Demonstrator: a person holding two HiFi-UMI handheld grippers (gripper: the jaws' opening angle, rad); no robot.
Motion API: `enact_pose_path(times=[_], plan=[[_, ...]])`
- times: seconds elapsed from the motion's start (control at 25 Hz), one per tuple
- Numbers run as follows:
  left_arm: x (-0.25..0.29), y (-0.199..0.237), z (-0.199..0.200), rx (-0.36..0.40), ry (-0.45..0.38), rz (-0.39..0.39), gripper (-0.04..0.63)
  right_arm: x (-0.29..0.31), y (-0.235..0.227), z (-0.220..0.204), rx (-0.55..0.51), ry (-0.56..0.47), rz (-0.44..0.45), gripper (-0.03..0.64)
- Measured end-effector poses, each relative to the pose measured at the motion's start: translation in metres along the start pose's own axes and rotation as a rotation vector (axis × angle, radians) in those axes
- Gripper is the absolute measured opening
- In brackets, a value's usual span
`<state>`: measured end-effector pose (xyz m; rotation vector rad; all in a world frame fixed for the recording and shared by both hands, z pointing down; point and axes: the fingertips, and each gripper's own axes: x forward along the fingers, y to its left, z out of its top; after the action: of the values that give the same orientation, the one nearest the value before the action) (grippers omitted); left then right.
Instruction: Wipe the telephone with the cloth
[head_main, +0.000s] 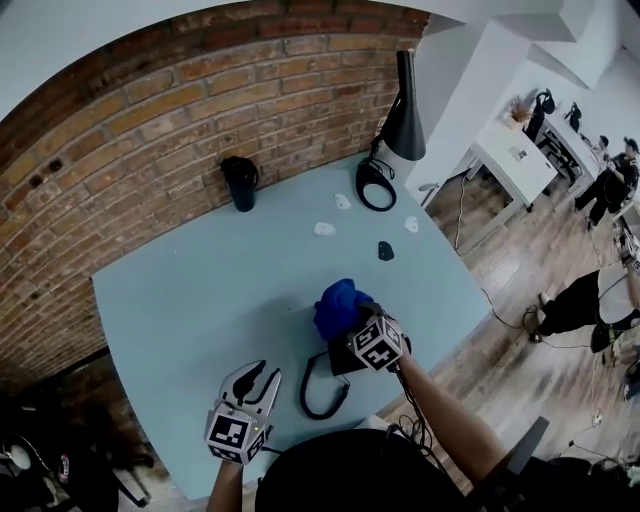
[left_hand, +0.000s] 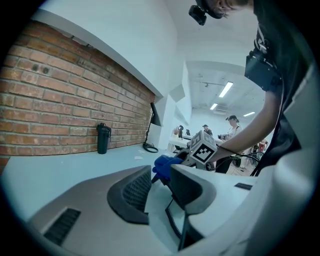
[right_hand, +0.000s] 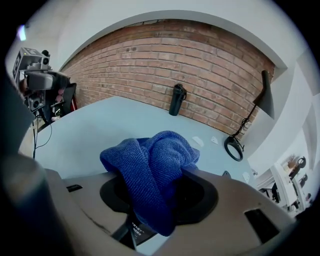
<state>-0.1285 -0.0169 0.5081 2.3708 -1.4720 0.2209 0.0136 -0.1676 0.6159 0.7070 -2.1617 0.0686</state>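
My right gripper (head_main: 357, 326) is shut on a bunched blue cloth (head_main: 338, 304), pressing it down onto the black telephone (head_main: 346, 358) near the table's front edge. In the right gripper view the cloth (right_hand: 150, 165) fills the jaws of that gripper (right_hand: 160, 197), and a black part of the telephone (right_hand: 136, 233) shows below it. The telephone's black cord (head_main: 318, 396) loops to the left. Left of the cord, my left gripper (head_main: 254, 380) rests low over the table, open and holding nothing. In its own view the cord (left_hand: 172, 226) shows through the gap of the left gripper (left_hand: 160, 194), with the cloth (left_hand: 162, 164) beyond.
A black bottle (head_main: 240, 184) stands by the brick wall. A black lamp (head_main: 404, 112) with a ring base (head_main: 376, 186) stands at the back right corner. Paper scraps (head_main: 325, 229) and a small black piece (head_main: 386, 251) lie mid-table. People stand on the floor at right.
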Motion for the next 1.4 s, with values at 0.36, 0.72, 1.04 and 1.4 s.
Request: enact_pose_path(times=[0.36,0.72,1.04,1.4], plan=[[0.002,-0.005,-0.012,0.002,0.02,0.008,0.132,0.002,0.008,-0.005,0.008,-0.03,0.015,0.184],[0.009,-0.015,-0.012,0.015,0.036,-0.03,0.132,-0.003,0.025,-0.022,0.017,-0.002,0.033,0.183],[0.01,-0.021,-0.014,0.019,0.045,-0.052,0.132,-0.006,0.036,-0.032,0.006,0.027,0.036,0.183],[0.012,-0.029,-0.021,0.019,0.057,-0.077,0.132,-0.01,0.058,-0.052,-0.03,0.068,0.052,0.183]])
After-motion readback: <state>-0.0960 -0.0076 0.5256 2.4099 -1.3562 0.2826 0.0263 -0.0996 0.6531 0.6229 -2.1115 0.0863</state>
